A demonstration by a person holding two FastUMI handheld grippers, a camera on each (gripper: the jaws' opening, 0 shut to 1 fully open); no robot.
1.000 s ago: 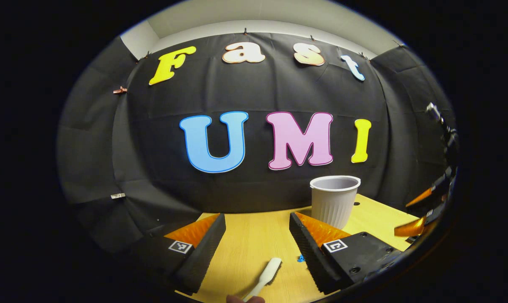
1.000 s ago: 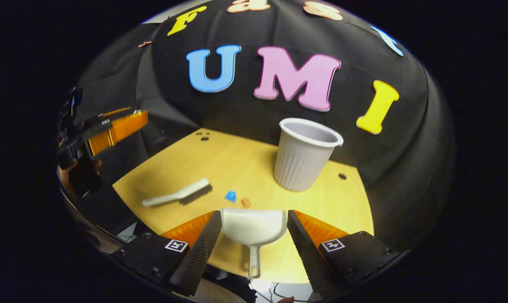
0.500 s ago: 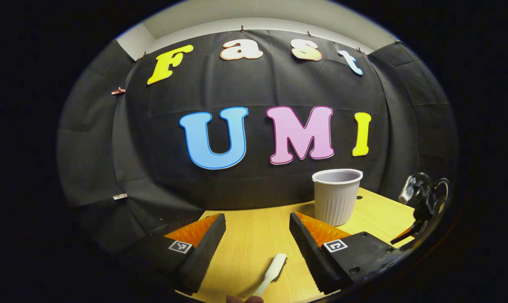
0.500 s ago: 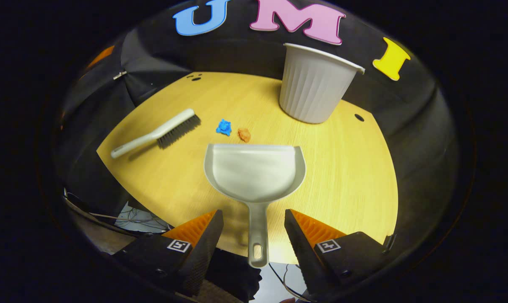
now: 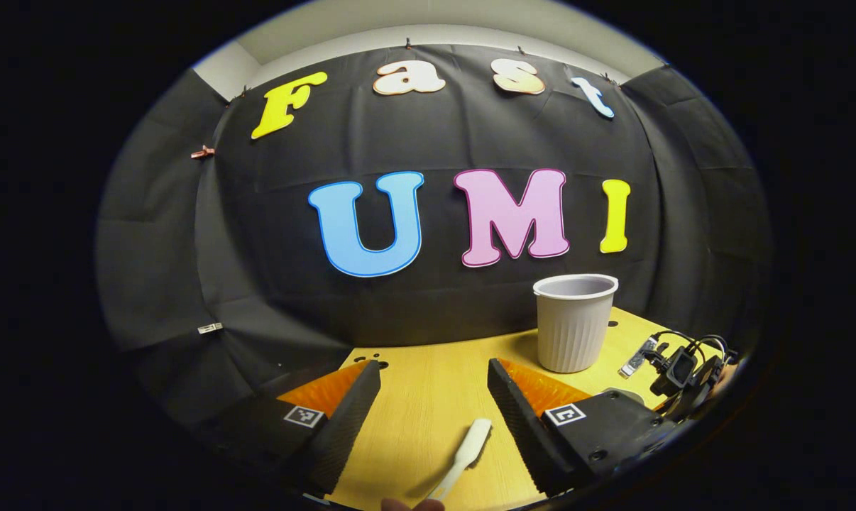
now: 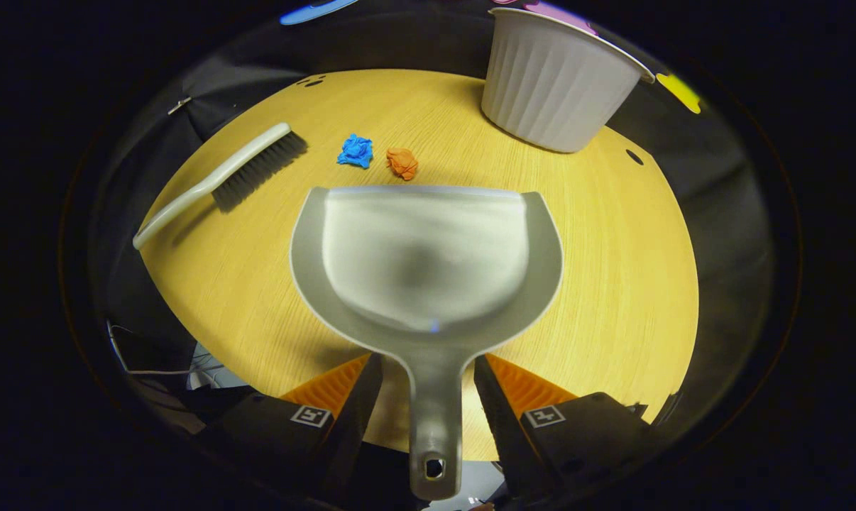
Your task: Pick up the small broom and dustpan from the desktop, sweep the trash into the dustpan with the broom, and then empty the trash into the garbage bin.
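Broom, left gripper view: the pale broom (image 5: 465,454) lies on the wooden counter (image 5: 428,397), between the two fingers of the left claw (image 5: 434,419) and below them.
Left claw: wide open, gripping nothing; whether it touches the counter I cannot tell.
Garbage bin: the white ribbed bin (image 5: 573,323) stands upright toward the back right of the counter.
Far right: the other gripper's body with cables (image 5: 683,369) sits low at the counter's edge.
Dustpan, right gripper view: the grey dustpan (image 6: 428,262) lies flat on the counter (image 6: 612,270), mouth pointing away, handle running back between the fingers of the right claw (image 6: 428,404).
Right claw: its fingers stand on either side of the handle, close to it; I cannot tell whether they press on it.
Trash: a blue scrap (image 6: 356,150) and an orange scrap (image 6: 402,162) lie side by side just beyond the dustpan's front lip.
Broom: it (image 6: 222,181) lies to the left, bristles near the blue scrap.
Bin: it (image 6: 559,85) stands beyond, to the right.
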